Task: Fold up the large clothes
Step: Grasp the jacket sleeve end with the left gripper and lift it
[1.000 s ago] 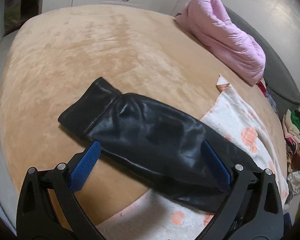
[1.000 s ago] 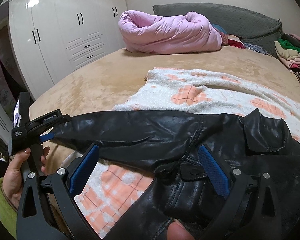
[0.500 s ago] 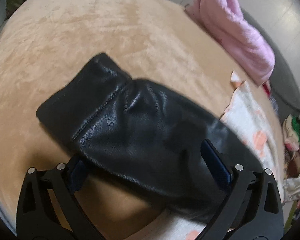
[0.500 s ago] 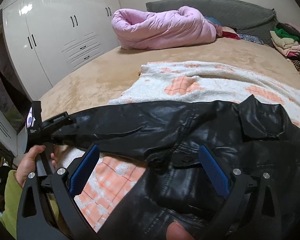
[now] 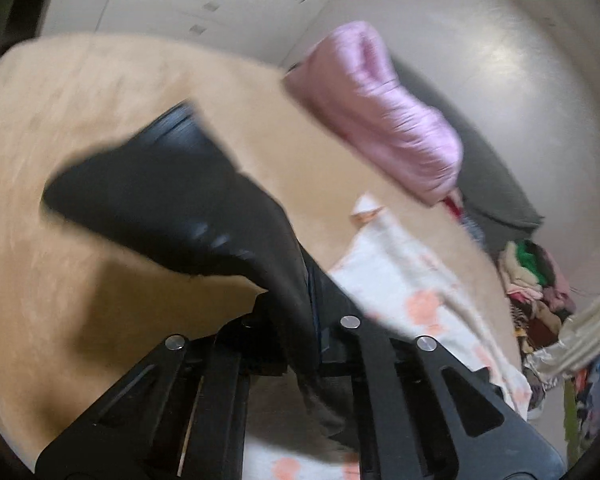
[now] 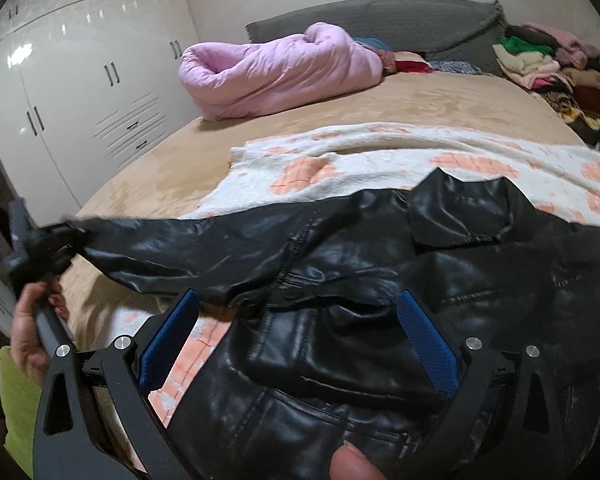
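A black leather jacket (image 6: 380, 280) lies on a white blanket with orange checks (image 6: 340, 160) on the tan bed (image 6: 420, 104). Its sleeve (image 6: 204, 248) stretches out to the left. My left gripper (image 5: 300, 308) is shut on the sleeve (image 5: 172, 200) near the cuff and holds it off the bed; it also shows at the far left of the right wrist view (image 6: 56, 244). My right gripper (image 6: 296, 336) is open, its blue pads on either side of the jacket's chest, just above it.
A rolled pink quilt (image 6: 276, 68) lies at the head of the bed before a grey headboard (image 6: 380, 16). A pile of clothes (image 6: 548, 64) sits at the right. White wardrobes (image 6: 80, 80) stand to the left.
My left gripper closed on the sleeve and lifted it, the view blurring with the motion. The right gripper stayed open and moved slightly closer over the jacket.
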Tool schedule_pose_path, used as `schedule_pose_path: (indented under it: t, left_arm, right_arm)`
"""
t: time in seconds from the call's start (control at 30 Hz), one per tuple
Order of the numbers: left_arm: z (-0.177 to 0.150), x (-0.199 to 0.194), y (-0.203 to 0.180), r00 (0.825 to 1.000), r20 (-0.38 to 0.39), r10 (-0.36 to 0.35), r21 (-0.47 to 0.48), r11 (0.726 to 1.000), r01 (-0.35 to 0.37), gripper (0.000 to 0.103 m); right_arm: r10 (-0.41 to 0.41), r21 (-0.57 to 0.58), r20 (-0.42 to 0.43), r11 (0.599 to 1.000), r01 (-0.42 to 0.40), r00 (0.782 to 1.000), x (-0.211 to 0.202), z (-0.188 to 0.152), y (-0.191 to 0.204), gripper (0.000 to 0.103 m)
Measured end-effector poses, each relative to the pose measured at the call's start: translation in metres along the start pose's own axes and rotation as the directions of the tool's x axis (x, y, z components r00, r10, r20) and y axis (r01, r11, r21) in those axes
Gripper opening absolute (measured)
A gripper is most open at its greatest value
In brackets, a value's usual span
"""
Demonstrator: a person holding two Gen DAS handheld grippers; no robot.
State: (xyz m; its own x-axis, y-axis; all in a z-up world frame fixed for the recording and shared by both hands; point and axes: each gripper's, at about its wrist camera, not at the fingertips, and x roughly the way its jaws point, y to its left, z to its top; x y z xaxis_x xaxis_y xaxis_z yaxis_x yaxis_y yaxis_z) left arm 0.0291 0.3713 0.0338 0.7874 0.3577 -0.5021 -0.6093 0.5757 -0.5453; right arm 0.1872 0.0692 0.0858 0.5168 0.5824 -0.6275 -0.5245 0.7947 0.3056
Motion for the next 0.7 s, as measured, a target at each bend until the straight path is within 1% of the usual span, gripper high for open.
schedule_pose_path:
  t: [0.07,0.17,0.3,0.37,0.43,0.47,0.53,0.57,0.67,0.7]
  left_arm:
    - [0.001,-0.012,-0.018,0.999,0.036,-0.027,0.039,0.999,0.026,0.001]
    - [-0.002,-0.027,-0.05,0.993,0.061,-0.1,0.105,0.99,0.093,0.001]
    - [-0.012,-0.038,-0.085,0.979,0.052,-0.197,0.175,0.967,0.185,0.001]
    - [-0.018,-0.042,-0.105,0.967,0.032,-0.253,0.205,0.949,0.241,0.001]
    - [-0.024,-0.044,-0.118,0.957,0.014,-0.29,0.229,0.933,0.279,0.001]
    - [-0.028,-0.046,-0.124,0.949,-0.001,-0.314,0.238,0.922,0.305,0.001]
    - [-0.034,-0.05,-0.138,0.929,-0.037,-0.368,0.251,0.896,0.366,0.001]
    - [-0.039,-0.053,-0.148,0.916,-0.054,-0.397,0.265,0.879,0.397,0.001]
    - [-0.048,-0.06,-0.165,0.892,-0.082,-0.445,0.296,0.843,0.448,0.001]
    - [-0.054,-0.063,-0.173,0.878,-0.1,-0.469,0.308,0.824,0.475,0.001]
  right_arm:
    - [-0.006,0.021,-0.007,1.0,0.006,1.0,-0.001,-0.004,-0.005,0.099]
    - [-0.012,0.037,-0.01,0.999,0.013,1.0,-0.003,-0.007,-0.009,0.099]
    - [-0.045,0.059,0.01,0.997,0.044,0.999,-0.015,-0.008,-0.021,0.099]
    - [-0.057,0.077,0.023,0.996,0.055,0.998,-0.022,-0.007,-0.029,0.099]
    - [-0.069,0.093,0.038,0.993,0.065,0.997,-0.03,-0.009,-0.037,0.099]
    - [-0.082,0.104,0.047,0.992,0.077,0.995,-0.035,-0.009,-0.042,0.099]
    - [-0.096,0.131,0.058,0.987,0.088,0.994,-0.043,-0.012,-0.053,0.099]
    - [-0.099,0.144,0.06,0.986,0.09,0.993,-0.046,-0.014,-0.058,0.099]
    - [-0.124,0.191,0.064,0.975,0.11,0.99,-0.056,-0.018,-0.077,0.099]
    - [-0.134,0.207,0.064,0.971,0.119,0.989,-0.059,-0.019,-0.085,0.099]
